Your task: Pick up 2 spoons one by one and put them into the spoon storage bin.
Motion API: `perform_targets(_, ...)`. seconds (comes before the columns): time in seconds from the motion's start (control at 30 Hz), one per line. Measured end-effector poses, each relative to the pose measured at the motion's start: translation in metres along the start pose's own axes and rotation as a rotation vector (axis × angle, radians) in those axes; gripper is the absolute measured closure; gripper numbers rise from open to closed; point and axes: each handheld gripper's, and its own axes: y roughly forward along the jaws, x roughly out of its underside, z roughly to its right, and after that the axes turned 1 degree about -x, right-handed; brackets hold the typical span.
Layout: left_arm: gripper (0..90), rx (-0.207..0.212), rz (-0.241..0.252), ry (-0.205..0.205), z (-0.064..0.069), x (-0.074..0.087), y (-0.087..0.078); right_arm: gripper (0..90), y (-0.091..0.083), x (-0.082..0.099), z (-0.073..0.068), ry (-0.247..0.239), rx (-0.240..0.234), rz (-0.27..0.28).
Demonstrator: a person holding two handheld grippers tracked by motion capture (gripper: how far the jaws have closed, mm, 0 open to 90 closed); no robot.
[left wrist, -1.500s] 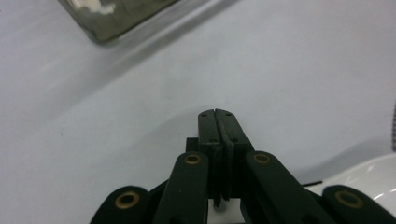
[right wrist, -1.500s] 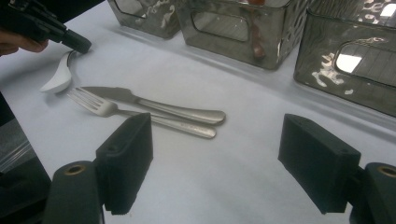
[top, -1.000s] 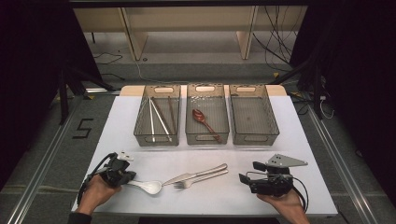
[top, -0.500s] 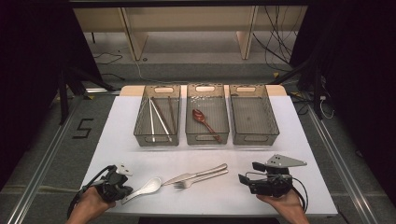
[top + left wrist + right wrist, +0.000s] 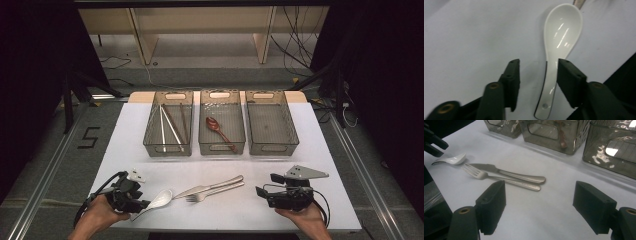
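High view: compared with a second earlier, left tool (image 5: 145,204) drawn back toward the near left corner of the white-covered surface (image 5: 330,165), and white ceramic soup spoon (image 5: 159,200) swung round with it, bowl now pointing up and right toward the cutlery instead of lying flat to the right. Jaws just been opening, spoon handle between them. Right tool (image 5: 261,191) unchanged, resting in the hand at the near right, jaws spread, nothing in them. Silver metal table knife (image 5: 210,187) and silver metal fork (image 5: 212,192) lying side by side at the near middle, knife tip just beside the spoon bowl. Farther back, three smoky clear plastic bins in a row: left bin (image 5: 150,131) with chopsticks, middle bin (image 5: 241,131) with a reddish-brown wooden spoon (image 5: 220,131), right bin (image 5: 292,131). On the floor at left, a taped mark reading "5" (image 5: 90,137).

Left gripper view: jaws about half apart, spoon (image 5: 560,37) handle lying between them, hard against the right pad (image 5: 567,80), clear of the left pad; bowl up, lying on the white surface (image 5: 469,37).

Right gripper view: jaws wide, holding nothing, bare white surface (image 5: 541,210) between them. Knife (image 5: 506,173) and fork (image 5: 499,180) beyond, spoon (image 5: 450,160) at far left, bins along the top. No brand marks legible.
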Motion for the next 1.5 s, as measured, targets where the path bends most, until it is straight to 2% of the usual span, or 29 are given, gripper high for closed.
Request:
perform_targets(0.03,42.4,0.000,-0.012,0.009,0.002,-0.001,0.000,26.9,0.000,0.000,0.000,0.000,0.000,0.000)
perform_targets(0.13,33.5,0.006,-0.043,0.030,0.006,-0.004,0.004,26.9,0.000,0.000,0.000,0.000,-0.001,0.000)
perform_targets(0.23,32.7,0.026,-0.075,0.034,0.007,-0.005,0.010,26.9,0.000,0.000,-0.001,-0.001,-0.002,-0.001)
perform_targets(0.4,38.6,0.029,-0.119,0.045,0.008,-0.007,0.015,26.9,0.001,0.000,0.000,-0.001,-0.003,-0.002)
perform_targets(0.77,61.9,0.029,-0.180,0.084,0.010,-0.008,0.024,26.9,0.000,0.000,-0.001,-0.002,-0.004,-0.004)
perform_targets(1.13,72.1,0.003,-0.204,0.128,0.017,-0.012,0.025,26.9,0.000,0.001,-0.002,-0.004,-0.007,-0.001)
perform_targets(1.33,73.4,0.010,-0.202,0.128,0.016,-0.012,0.024,26.9,-0.001,0.001,-0.001,-0.002,-0.005,0.000)
perform_targets(1.5,73.9,0.025,-0.147,0.086,0.010,-0.010,0.025,27.0,-0.001,0.001,-0.002,-0.003,-0.004,0.000)
